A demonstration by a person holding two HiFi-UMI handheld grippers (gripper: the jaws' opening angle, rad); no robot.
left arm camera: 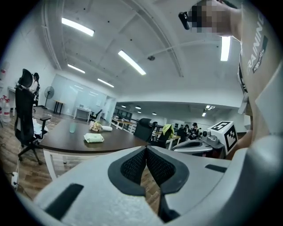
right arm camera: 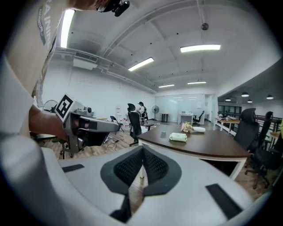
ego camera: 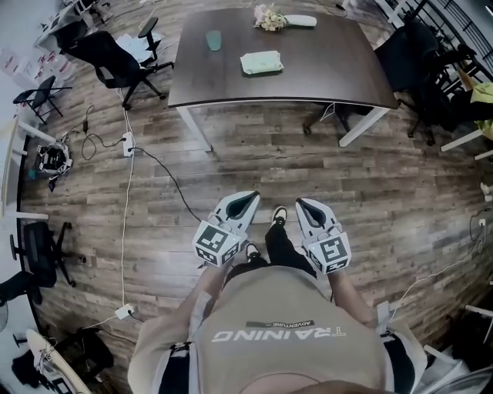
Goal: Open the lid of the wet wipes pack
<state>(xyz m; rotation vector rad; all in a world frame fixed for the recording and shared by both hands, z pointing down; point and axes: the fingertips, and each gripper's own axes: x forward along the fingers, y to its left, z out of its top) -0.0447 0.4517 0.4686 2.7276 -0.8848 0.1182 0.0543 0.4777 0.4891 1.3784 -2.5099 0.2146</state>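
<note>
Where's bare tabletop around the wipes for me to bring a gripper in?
The table is bare right of the wet wipes pack and along the near edge before it. A cup stands to its far left, and flowers crowd the far edge.

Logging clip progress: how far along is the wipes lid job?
Done: nothing; the wet wipes pack sits on the table, out of reach. In hand: nothing; left gripper and right gripper are shut, empty. Left: walk up, open it.
</note>
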